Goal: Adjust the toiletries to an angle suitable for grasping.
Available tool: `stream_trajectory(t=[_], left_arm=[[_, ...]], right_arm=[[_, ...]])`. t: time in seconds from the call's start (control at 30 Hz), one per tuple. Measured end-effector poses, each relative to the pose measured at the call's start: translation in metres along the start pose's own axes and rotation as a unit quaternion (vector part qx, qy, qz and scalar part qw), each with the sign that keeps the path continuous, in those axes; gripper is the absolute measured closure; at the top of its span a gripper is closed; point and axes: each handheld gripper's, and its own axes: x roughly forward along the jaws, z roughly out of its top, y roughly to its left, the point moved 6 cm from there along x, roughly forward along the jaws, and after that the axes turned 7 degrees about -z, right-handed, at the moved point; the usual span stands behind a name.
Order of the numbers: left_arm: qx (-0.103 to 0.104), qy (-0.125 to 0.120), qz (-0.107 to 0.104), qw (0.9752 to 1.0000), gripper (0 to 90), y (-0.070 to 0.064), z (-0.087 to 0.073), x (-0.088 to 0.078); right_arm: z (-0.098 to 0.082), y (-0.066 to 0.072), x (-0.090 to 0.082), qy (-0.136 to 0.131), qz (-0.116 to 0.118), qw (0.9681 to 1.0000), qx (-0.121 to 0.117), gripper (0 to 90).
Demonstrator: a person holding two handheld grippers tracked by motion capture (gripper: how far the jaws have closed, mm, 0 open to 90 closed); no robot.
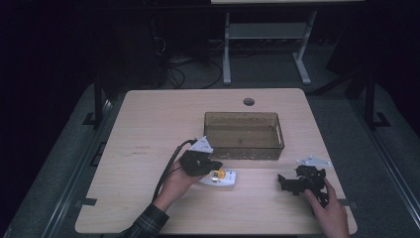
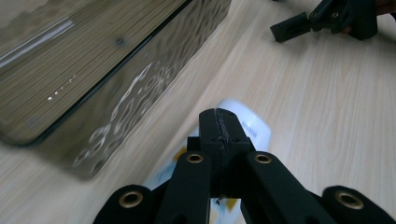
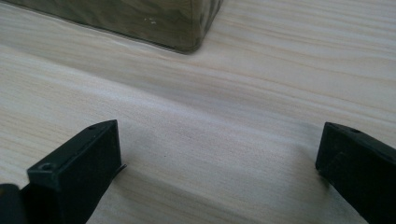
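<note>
The left gripper (image 1: 212, 167) sits at the left of the working area, just in front of the near wall of the bin. In the left gripper view its two jaws meet tip to tip, with no gap between them. The white packet (image 1: 221, 177), which carries an orange mark, lies flat on the table (image 1: 148, 119) directly under and just beyond those jaws. Whether an edge of the packet is pinched between the tips cannot be told, since the jaws cover the contact zone. The low approach angle suggests a pinch on a thin, flat item; a steeper angle would drive the tips into the wood.

The brown translucent bin (image 1: 243, 135) stands at the middle of the table, open side up and apparently empty. Its position just behind the packet makes it the probable destination, with a short lift over the near wall.

The right gripper (image 1: 289, 182) rests low over the table at the right, well apart from the packet. Its jaws stand wide open with only bare wood between them, so it holds nothing. This posture appears to be a standby position, clear of the path between packet and bin.
</note>
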Motion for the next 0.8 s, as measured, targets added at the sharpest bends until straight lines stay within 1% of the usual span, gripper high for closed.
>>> stream_trajectory(t=[0.03, 0.1, 0.17, 0.23, 0.3, 0.33, 0.4, 0.53, 0.57, 0.67, 0.73, 0.77, 0.8], left_arm=[[0.0, 0.0, 0.0, 1.0, 89.6, 0.0, 0.0, 0.0], [-0.003, 0.004, -0.006, 1.0, 89.6, 0.0, 0.006, 0.015], [0.003, 0.013, -0.002, 0.9999, 89.6, 0.001, 0.008, 0.024], [0.003, 0.016, -0.002, 0.9999, 89.6, 0.001, 0.009, 0.031], [0.003, 0.02, -0.001, 0.9998, 89.6, 0.003, 0.01, 0.037], [0.0, 0.02, 0.001, 0.9998, 89.6, 0.004, 0.011, 0.041], [0.002, 0.028, 0.002, 0.9996, 89.7, 0.006, 0.011, 0.044], [-0.004, 0.038, 0.002, 0.9993, 89.6, 0.006, 0.008, 0.052], [-0.005, 0.037, 0.001, 0.9993, 89.6, 0.006, 0.007, 0.053], [-0.002, 0.046, 0.0, 0.9989, 89.7, 0.006, 0.005, 0.053], [-0.002, 0.047, -0.002, 0.9989, 89.7, 0.004, 0.003, 0.054], [0.001, 0.054, -0.004, 0.9985, 89.6, 0.002, 0.001, 0.054], [-0.001, 0.054, -0.006, 0.9985, 89.6, 0.001, 0.0, 0.054]], right_arm=[[0.0, 0.0, 0.0, 0.0, 0.0, 1.0, 0.0, 0.0], [0.0, 0.0, 0.0, 0.0, 0.0, 1.0, 0.0, 0.0], [0.0, 0.0, 0.0, 0.0, 0.0, 1.0, 0.0, 0.0], [0.0, 0.0, 0.0, 0.0, 0.0, 1.0, 0.0, 0.0], [0.0, 0.0, 0.0, 0.0, 0.0, 1.0, 0.0, 0.0], [0.0, 0.0, 0.0, 0.0, 0.0, 1.0, 0.0, 0.0], [0.0, 0.0, 0.0, 0.0, 0.0, 1.0, 0.0, 0.0], [0.0, 0.0, 0.0, 0.0, 0.0, 1.0, 0.0, 0.0], [0.0, 0.0, 0.0, 0.0, 0.0, 1.0, 0.0, 0.0], [0.0, 0.0, 0.0, 0.0, 0.0, 1.0, 0.0, 0.0], [0.0, 0.0, 0.0, 0.0, 0.0, 1.0, 0.0, 0.0], [0.0, 0.0, 0.0, 0.0, 0.0, 1.0, 0.0, 0.0], [0.0, 0.0, 0.0, 0.0, 0.0, 1.0, 0.0, 0.0]])
